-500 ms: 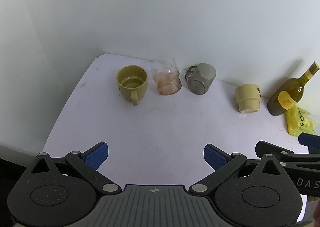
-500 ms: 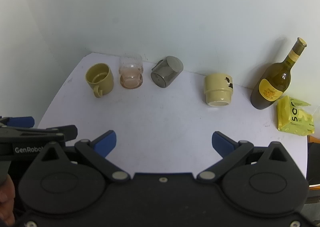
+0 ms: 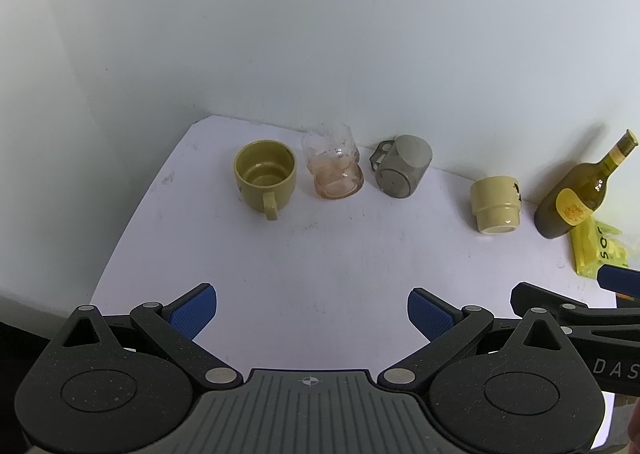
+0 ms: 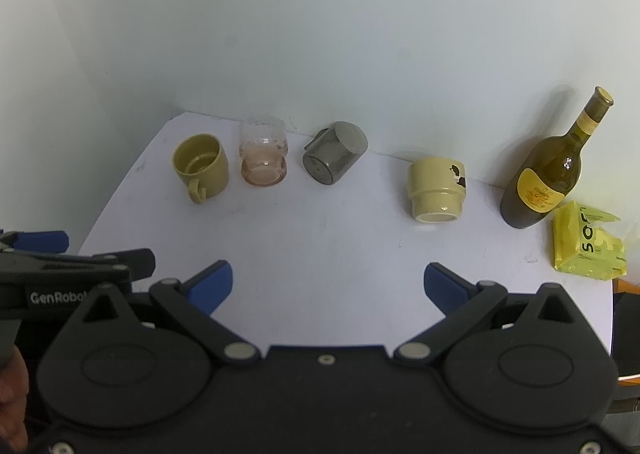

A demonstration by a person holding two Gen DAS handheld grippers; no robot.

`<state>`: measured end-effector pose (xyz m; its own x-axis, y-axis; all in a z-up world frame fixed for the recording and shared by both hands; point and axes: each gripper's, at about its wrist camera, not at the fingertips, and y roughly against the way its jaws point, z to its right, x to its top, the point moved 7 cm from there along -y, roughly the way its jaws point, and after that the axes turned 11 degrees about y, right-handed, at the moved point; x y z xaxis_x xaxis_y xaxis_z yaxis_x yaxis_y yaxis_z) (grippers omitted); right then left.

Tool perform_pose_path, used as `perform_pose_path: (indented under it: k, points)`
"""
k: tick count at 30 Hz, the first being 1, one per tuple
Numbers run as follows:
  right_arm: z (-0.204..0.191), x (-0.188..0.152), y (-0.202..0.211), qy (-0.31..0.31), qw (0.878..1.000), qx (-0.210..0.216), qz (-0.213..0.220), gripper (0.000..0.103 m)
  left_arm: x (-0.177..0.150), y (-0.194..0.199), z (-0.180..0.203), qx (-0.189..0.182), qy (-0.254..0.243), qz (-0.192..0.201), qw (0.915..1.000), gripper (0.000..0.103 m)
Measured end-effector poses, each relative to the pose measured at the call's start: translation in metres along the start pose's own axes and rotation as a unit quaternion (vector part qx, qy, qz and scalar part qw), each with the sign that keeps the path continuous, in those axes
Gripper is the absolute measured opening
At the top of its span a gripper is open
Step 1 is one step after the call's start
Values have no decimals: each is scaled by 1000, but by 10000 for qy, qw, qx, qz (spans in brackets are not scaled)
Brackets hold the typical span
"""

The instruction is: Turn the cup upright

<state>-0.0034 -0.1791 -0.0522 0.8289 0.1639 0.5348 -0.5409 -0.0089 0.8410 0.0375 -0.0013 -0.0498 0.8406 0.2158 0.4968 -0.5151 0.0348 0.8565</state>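
An olive-yellow mug (image 4: 202, 166), a clear pink-tinted glass (image 4: 263, 160), a grey metal cup (image 4: 334, 152), a cream cup (image 4: 436, 190) with 1 black mark, a dark-green bottle (image 4: 548, 170) with a yellow label, and a yellow packet (image 4: 586, 242) sit on a white table (image 4: 340, 238).

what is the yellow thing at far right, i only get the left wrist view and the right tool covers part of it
observer: a flat yellow plastic packet with black letters "sof", lying in full view on the white table.
operator: is it under the bottle
observer: no, it lies beside the olive glass wine bottle, on the bottle's right.
operator: what about that dark spot on the pale cream ceramic cup
observer: it looks like a printed black figure with a white patch, on the cup's right side.
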Motion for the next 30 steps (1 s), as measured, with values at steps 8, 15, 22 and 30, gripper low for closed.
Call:
perform_pose_path:
  k: [8,15,22,30]
  points:
    - [-4,-3,-1,-40,10000,12,-22,103,-4,0,-1,-8,3,-12,10000,103]
    - [-6,-4,-1,-48,10000,34,-22,103,-6,-1,-1,-3,-2,4,10000,103]
    - [-4,-3,-2,-48,10000,36,-27,103,-6,-2,0,-6,7,-3,10000,103]
    - [-3,0,-5,-67,9999,79,-67,103,-2,-2,0,10,-5,-41,10000,103]
